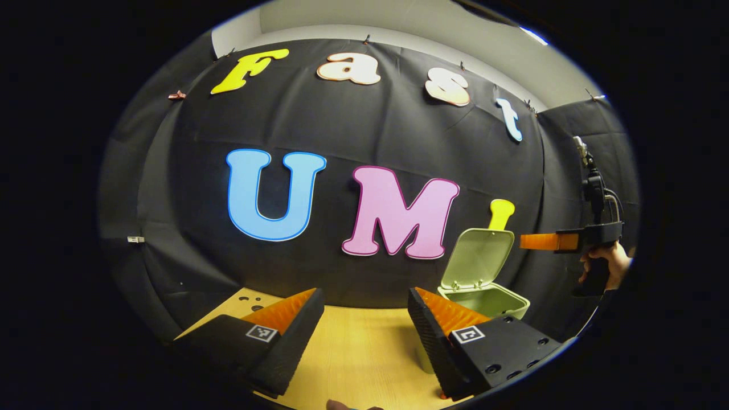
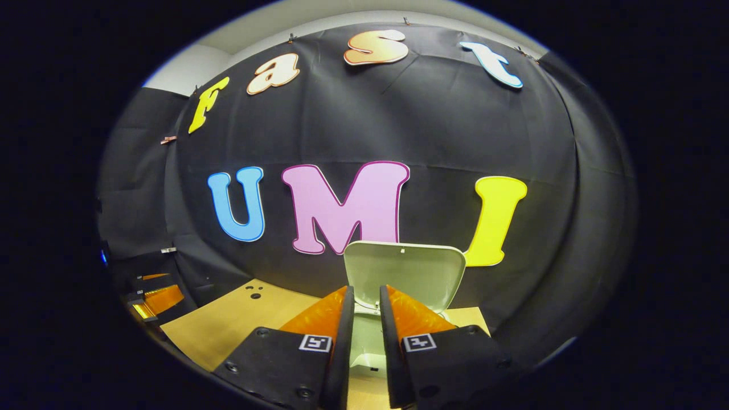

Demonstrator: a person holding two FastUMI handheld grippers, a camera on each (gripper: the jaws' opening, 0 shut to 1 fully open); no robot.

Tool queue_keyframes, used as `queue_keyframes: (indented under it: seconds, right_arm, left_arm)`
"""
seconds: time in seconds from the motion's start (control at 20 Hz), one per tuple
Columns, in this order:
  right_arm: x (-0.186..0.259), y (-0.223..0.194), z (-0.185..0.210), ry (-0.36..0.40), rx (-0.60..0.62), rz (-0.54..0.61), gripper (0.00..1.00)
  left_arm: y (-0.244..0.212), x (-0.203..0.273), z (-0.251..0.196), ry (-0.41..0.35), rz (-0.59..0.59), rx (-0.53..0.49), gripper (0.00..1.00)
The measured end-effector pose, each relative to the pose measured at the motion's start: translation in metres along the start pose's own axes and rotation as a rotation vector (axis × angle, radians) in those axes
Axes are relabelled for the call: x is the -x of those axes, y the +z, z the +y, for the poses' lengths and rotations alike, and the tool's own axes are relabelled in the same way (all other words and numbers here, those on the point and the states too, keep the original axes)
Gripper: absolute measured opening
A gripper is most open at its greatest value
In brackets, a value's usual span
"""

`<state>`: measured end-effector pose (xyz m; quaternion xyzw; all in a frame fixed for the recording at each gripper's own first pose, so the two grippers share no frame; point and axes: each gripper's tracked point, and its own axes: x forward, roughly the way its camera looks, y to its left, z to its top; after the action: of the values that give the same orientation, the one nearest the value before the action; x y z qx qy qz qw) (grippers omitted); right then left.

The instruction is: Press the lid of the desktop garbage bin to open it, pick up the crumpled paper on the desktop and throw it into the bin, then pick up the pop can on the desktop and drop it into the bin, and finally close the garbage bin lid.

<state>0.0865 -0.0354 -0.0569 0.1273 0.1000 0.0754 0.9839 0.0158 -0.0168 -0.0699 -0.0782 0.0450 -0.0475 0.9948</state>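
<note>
Right gripper view: right gripper (image 2: 366, 319), fingers nearly together and empty, hovers over the open garbage bin (image 2: 364, 347), lid (image 2: 404, 273) upright. Left gripper (image 1: 364, 319) spread, empty, beside bin. Likely closing step; next, push lid down.

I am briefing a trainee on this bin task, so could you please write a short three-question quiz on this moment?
1. True or false: the bin's lid stands open.
2. Which gripper has the wider gap between its fingers: A) left gripper, B) right gripper?
3. Fill in: in the right gripper view, the right gripper points at the ____ of the lid.

Key
1. True: the lid is tipped up behind the open bin.
2. A: the left gripper's fingers are wide apart; the right gripper's leave a narrow gap with nothing between them.
3. Inside (underside).
</note>
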Motion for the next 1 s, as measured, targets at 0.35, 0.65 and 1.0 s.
queue_keyframes:
  seconds: [0.35,0.65,1.0]
  right_arm:
    - [0.018,-0.011,0.015,0.029,0.005,-0.01,0.66]
    - [0.028,-0.028,0.028,0.053,0.052,0.02,0.73]
    - [0.044,-0.043,0.024,0.023,0.028,0.065,0.77]
  left_arm:
    - [-0.037,0.009,0.006,-0.002,0.07,-0.043,0.94]
    - [-0.091,0.02,0.007,-0.013,0.173,-0.097,0.94]
    - [-0.188,0.038,0.002,-0.046,0.387,-0.127,0.94]
